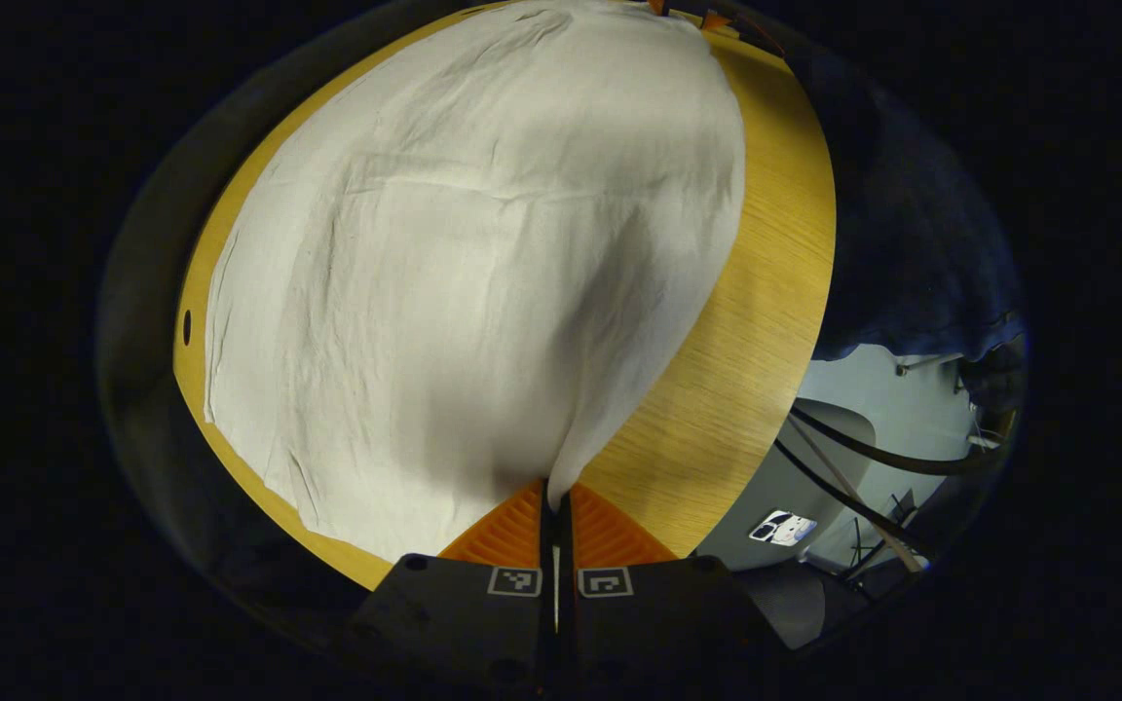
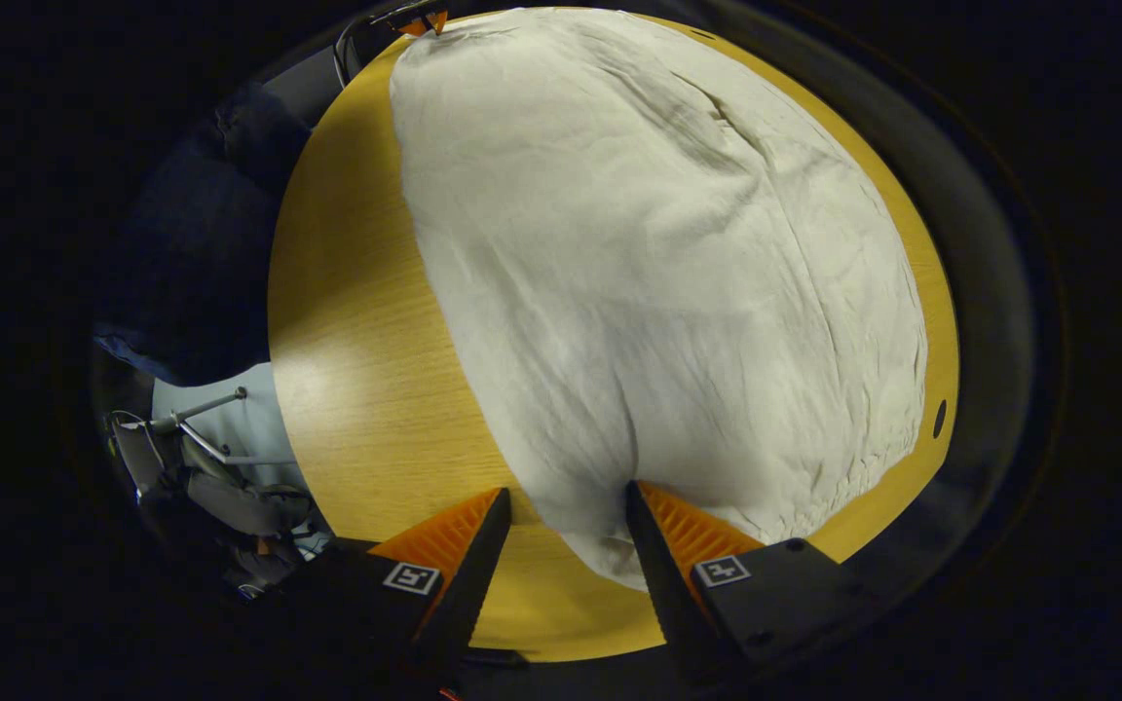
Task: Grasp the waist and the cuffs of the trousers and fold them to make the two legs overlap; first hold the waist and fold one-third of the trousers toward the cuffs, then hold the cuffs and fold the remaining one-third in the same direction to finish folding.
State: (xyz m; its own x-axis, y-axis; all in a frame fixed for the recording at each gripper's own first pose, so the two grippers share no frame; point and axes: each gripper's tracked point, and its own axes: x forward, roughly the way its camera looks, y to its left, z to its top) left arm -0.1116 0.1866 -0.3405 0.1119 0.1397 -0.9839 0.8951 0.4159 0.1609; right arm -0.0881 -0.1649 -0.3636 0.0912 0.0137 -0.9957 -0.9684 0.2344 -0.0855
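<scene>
White trousers (image 1: 483, 273) lie spread flat on a round wooden table (image 1: 766, 292). In the left gripper view my left gripper (image 1: 556, 506) is shut on the near edge of the cloth, which rises in a small ridge into the fingers. In the right gripper view the trousers (image 2: 658, 263) stretch away from me, with a gathered hem along the near right side. My right gripper (image 2: 566, 511) stands open at the near corner of the cloth, with one finger on either side and the fabric lying between them. Each gripper's tips appear small at the far end in the other's view.
A person in dark clothes (image 1: 912, 224) stands at the table's side. Pale floor with cables and stand legs (image 1: 863, 458) lies beyond the table's edge. A small dark hole (image 2: 939, 419) marks the tabletop near the rim. Bare wood (image 2: 356, 321) runs along one side of the trousers.
</scene>
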